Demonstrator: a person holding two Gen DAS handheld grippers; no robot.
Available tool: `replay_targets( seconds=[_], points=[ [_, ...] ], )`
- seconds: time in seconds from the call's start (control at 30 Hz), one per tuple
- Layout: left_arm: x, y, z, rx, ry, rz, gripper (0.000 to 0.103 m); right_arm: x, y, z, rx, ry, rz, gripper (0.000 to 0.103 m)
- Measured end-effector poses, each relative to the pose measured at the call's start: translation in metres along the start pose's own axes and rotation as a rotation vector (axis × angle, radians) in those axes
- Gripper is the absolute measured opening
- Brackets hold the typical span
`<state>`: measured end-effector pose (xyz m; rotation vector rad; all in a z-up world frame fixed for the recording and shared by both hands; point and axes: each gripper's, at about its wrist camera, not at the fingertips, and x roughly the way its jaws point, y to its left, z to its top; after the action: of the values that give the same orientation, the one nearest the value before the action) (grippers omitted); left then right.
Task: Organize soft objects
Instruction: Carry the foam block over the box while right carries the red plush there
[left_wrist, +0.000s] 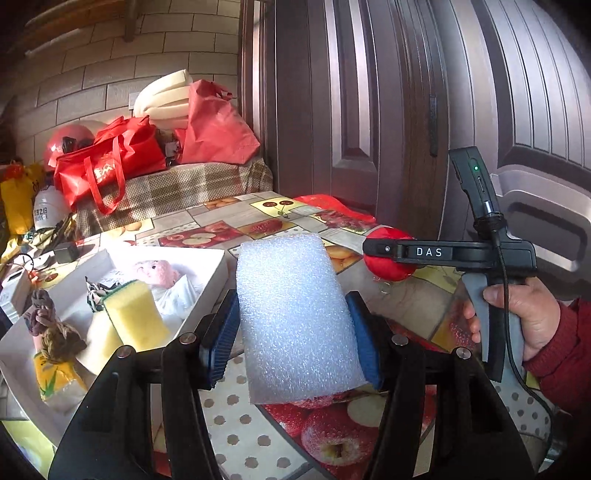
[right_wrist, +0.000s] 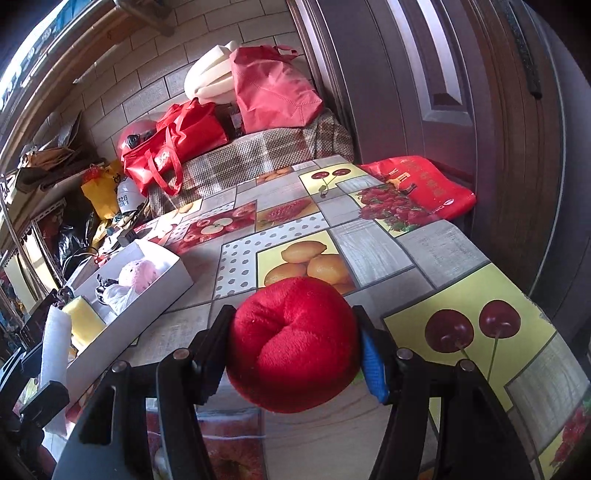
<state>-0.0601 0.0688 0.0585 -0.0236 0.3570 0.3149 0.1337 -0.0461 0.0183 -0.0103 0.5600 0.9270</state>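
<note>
My left gripper is shut on a white foam block, which stands up between the blue pads above the table. My right gripper is shut on a red plush ball, also lifted off the fruit-print tablecloth. In the left wrist view the right gripper shows at the right with the red plush ball, a hand on its handle. A white box at the left holds a yellow sponge, a pink plush toy and knotted cloth pieces. In the right wrist view the foam block shows at the far left beside the white box.
Beyond the table a plaid-covered seat carries red bags, a pink helmet and white foam rolls. A red packet lies at the table's far right edge by the dark wooden door. Cables and small items clutter the left.
</note>
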Motion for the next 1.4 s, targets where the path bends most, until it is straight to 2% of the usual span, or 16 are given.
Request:
replay_targets(
  seconds=[0.07,0.23,0.5,0.83,1.1,1.4],
  points=[
    [-0.012,0.008,-0.004,0.002,-0.025,0.039,0.057,-0.007,0.01,-0.003,-0.032,-0.027,0.008,0.062],
    [-0.028,0.046,-0.012,-0.074,-0.034,0.111,0.057,-0.021,0.036,-0.011,-0.108,-0.092,0.034,0.062],
    [-0.046,0.086,-0.023,-0.122,-0.046,0.209,0.057,-0.019,0.077,-0.02,-0.184,-0.09,0.102,0.062],
    [-0.058,0.112,-0.031,-0.166,-0.055,0.279,0.058,-0.02,0.103,-0.029,-0.25,-0.097,0.127,0.062],
    [-0.063,0.134,-0.035,-0.197,-0.055,0.33,0.058,-0.014,0.139,-0.037,-0.315,-0.072,0.198,0.062],
    [-0.059,0.145,-0.035,-0.194,-0.053,0.353,0.058,-0.003,0.175,-0.042,-0.373,-0.055,0.252,0.062]
  ],
)
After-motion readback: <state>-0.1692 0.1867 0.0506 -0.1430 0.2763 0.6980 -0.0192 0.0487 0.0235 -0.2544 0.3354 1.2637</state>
